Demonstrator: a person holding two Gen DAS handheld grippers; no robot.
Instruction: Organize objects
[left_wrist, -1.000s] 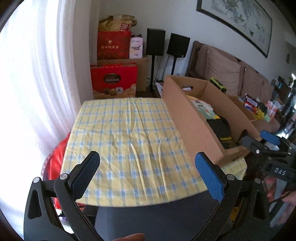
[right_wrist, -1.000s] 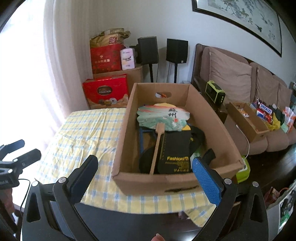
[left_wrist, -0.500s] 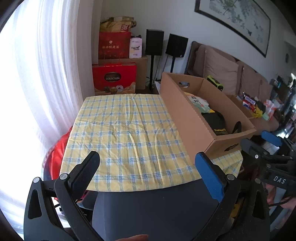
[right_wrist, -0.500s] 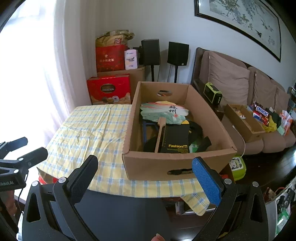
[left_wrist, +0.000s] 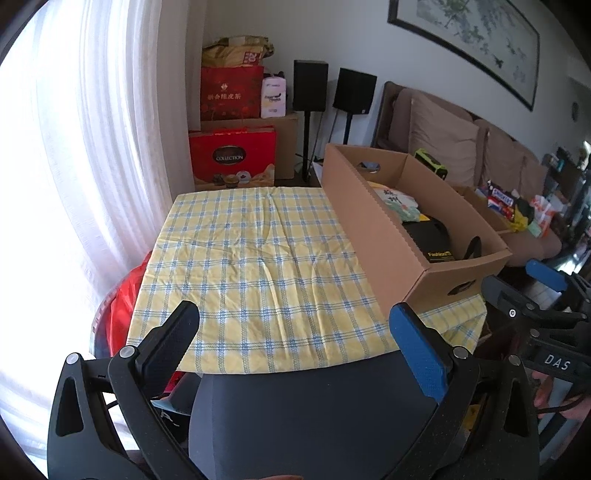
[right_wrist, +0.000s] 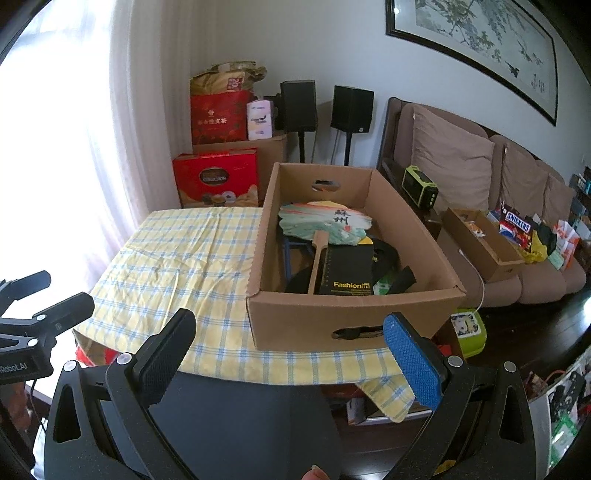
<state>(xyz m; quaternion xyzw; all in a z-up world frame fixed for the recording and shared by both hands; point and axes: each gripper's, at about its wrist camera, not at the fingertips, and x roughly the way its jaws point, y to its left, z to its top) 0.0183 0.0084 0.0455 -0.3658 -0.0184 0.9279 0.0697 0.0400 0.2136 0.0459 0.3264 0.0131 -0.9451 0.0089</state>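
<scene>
While both tools are held level in front of the table, neither one touches anything. The left gripper (left_wrist: 295, 343) points forward over the near edge of the yellow-and-blue checked tablecloth (left_wrist: 251, 266), its black finger and blue finger spread wide with nothing between them. The right gripper (right_wrist: 288, 345) sits in the same pose — jaws fully apart, empty — aimed at the near wall of the cardboard box (right_wrist: 354, 314).

The cardboard box rests on the right part of the table, its near end close to the tablecloth's front edge, with an oval hand-hole cut in the near wall and another in the far wall. Inside it lie the task's items:
- a paper fan (right_wrist: 325, 221) printed with green, orange and Chinese characters, at the far half of the box, its wooden handle (right_wrist: 317, 262) running toward the camera;
- a black "Fashion" package (right_wrist: 349, 269) beside that handle, tilted against the contents;
- dark fabric or straps near the right wall, too jumbled to identify.

From the left wrist view, the right gripper appears at the right edge, beside the near right corner of the box; from the right wrist view, the left gripper appears at the left edge, just off the table's left corner.

Behind the table stand a red gift box (right_wrist: 216, 177) and two black speakers (right_wrist: 325, 107); a brown sofa (right_wrist: 480, 184) runs along the right wall.
</scene>
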